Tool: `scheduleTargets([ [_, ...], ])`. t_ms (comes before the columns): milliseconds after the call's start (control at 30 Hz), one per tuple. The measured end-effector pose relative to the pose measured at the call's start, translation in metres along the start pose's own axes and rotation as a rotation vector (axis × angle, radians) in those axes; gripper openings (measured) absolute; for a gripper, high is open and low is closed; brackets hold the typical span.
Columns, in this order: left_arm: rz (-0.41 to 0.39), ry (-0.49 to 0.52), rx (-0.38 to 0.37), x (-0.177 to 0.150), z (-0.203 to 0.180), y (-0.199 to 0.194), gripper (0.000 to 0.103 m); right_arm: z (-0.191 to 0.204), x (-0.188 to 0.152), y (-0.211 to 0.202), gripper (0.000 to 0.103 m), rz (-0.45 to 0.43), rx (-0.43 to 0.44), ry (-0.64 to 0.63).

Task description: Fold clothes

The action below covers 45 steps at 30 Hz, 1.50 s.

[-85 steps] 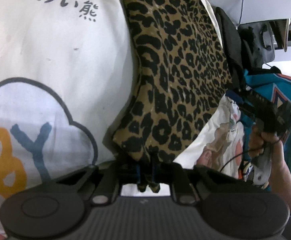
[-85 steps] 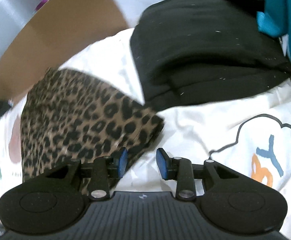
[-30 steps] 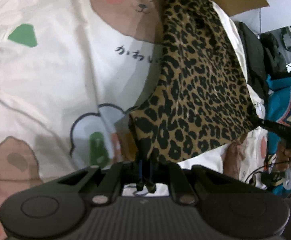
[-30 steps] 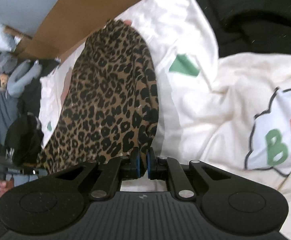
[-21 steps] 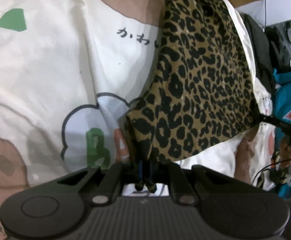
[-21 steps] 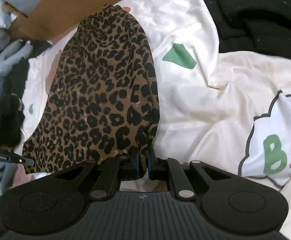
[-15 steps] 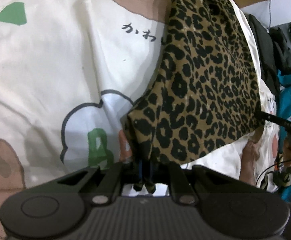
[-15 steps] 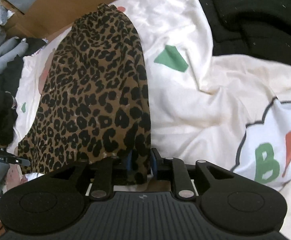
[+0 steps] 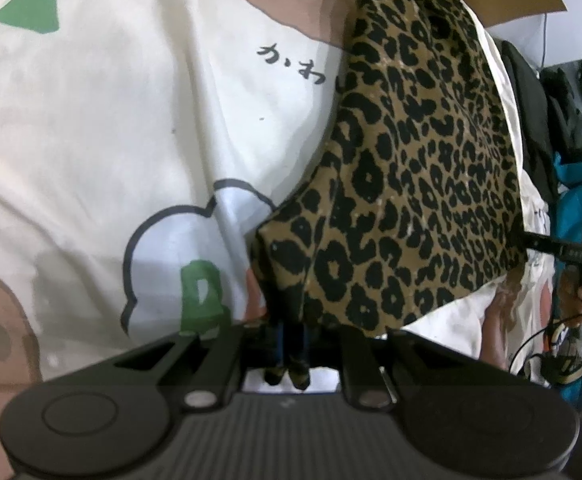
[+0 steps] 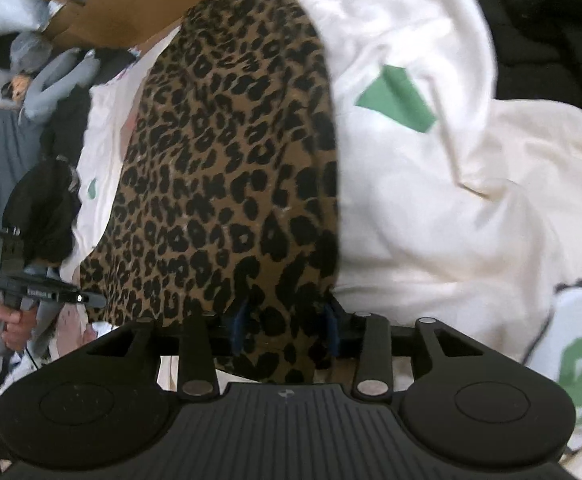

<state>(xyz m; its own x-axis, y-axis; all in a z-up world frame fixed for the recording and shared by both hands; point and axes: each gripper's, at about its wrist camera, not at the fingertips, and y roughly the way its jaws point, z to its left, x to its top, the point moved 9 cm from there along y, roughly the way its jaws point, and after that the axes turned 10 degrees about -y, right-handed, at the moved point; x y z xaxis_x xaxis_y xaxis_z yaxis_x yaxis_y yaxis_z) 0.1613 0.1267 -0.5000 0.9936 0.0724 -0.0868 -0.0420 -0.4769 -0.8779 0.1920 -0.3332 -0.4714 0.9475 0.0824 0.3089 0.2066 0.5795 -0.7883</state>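
Cream cartoon-print bedsheet point(image 9: 91, 120) carries my leopard-print garment point(image 10: 227, 168), laid flat. My right gripper point(image 10: 285, 330) has just been opening, cloth slack between its jaws; my left gripper point(image 9: 291, 354) stays clamped on its corner, so release seems underway.

On the cream printed sheet point(image 9: 91, 120) we read black Japanese characters "かわ" just below a brown bear figure, the rest hidden behind the leopard-print garment point(image 9: 411, 180). We also read a green capital "B" inside a cloud outline on that sheet point(image 10: 431, 200).
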Motion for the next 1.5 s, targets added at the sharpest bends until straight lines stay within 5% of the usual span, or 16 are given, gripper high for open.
scheduleTargets([
  [67, -0.001, 0.001, -0.008, 0.0, -0.001, 0.0, 0.011, -0.001, 0.001, 0.0, 0.021, 0.0, -0.002, 0.005],
  [167, -0.001, 0.007, -0.018, -0.001, -0.004, 0.001, 0.011, -0.007, 0.0, -0.002, 0.01, -0.009, 0.017, 0.044],
  [600, 0.036, -0.002, -0.037, -0.003, -0.025, 0.01, 0.008, -0.005, 0.0, 0.0, 0.009, 0.002, -0.007, 0.036],
  [1067, 0.047, 0.044, -0.046, 0.003, -0.032, -0.041, 0.007, 0.016, 0.008, -0.034, 0.003, -0.025, 0.055, 0.024],
  [1500, 0.125, 0.007, -0.135, -0.048, -0.024, -0.061, 0.007, 0.033, -0.023, -0.07, 0.003, 0.052, 0.142, 0.012],
])
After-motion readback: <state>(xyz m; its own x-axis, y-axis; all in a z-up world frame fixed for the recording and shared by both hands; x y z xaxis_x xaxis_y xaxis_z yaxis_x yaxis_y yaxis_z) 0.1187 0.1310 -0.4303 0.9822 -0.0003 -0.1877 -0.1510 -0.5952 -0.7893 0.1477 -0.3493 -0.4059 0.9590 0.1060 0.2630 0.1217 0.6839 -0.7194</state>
